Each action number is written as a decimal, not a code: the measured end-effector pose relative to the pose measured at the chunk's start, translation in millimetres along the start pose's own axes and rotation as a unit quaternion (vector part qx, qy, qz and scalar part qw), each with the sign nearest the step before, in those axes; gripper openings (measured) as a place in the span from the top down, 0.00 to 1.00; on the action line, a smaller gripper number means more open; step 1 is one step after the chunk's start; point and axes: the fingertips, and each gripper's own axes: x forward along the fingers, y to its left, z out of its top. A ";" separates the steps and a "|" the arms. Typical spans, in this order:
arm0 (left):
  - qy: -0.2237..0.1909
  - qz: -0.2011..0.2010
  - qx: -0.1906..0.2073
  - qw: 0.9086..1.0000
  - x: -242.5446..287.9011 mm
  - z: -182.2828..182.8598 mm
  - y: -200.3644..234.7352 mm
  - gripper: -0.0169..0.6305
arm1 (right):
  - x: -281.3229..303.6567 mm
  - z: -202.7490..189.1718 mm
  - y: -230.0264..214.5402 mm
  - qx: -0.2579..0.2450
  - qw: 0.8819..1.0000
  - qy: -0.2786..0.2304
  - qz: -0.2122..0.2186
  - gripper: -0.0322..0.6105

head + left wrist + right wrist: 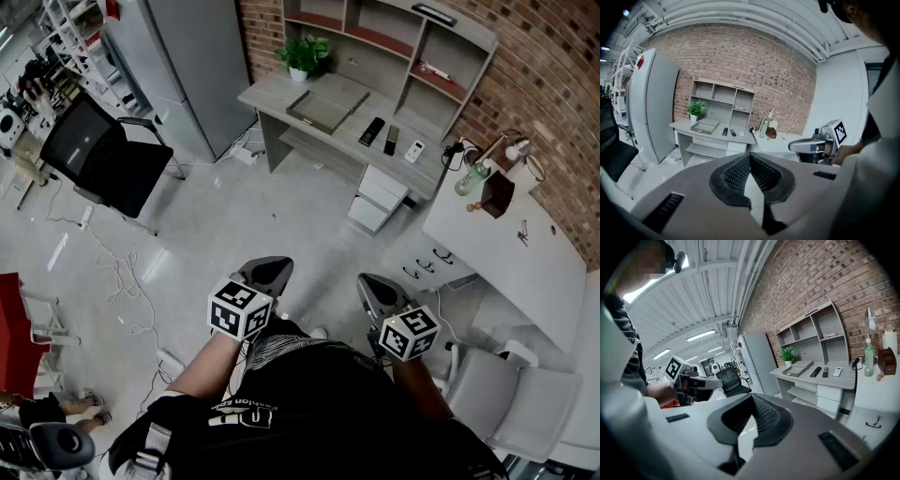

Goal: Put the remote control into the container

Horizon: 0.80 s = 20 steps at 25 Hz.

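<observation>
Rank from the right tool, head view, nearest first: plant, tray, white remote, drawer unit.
From the right tool:
1. Drawer unit, under the desk's right end.
2. White remote, desktop right.
3. Tray, desktop middle.
4. Plant, far left corner.

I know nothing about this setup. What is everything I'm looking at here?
desk with shelves: one, grey, against the brick wall
container: one, grey, on the desk
black remote controls: two, black, on the desk right of the container
white remote control: one, white, beside the black ones
plant: one, green, desk's back corner
refrigerator: one, grey, left of the desk
office chair: one, black, floor at left
counter: one, white, right of the desk
bottle: one, green, on the counter
left hand-held gripper: one, grey, low in head view, shut, empty
right hand-held gripper: one, grey, beside it, shut, empty
</observation>
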 end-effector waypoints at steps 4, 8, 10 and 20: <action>-0.004 0.004 -0.010 1.000 -4.5 -0.7 9.5 0.96 | 5.9 -0.6 4.5 -0.001 1.000 -0.001 -0.001 0.94; -0.004 0.001 -0.014 1.000 -5.9 -4.7 11.9 0.96 | 11.6 -4.1 6.8 0.007 1.000 0.000 0.000 0.94; -0.001 0.001 -0.016 1.000 -8.3 -8.7 14.2 0.96 | 15.1 -2.7 10.8 0.019 1.000 -0.006 0.009 0.94; 0.004 0.006 -0.028 1.000 -11.2 -11.9 56.9 0.96 | 61.5 3.1 18.0 0.039 0.999 0.003 0.021 0.94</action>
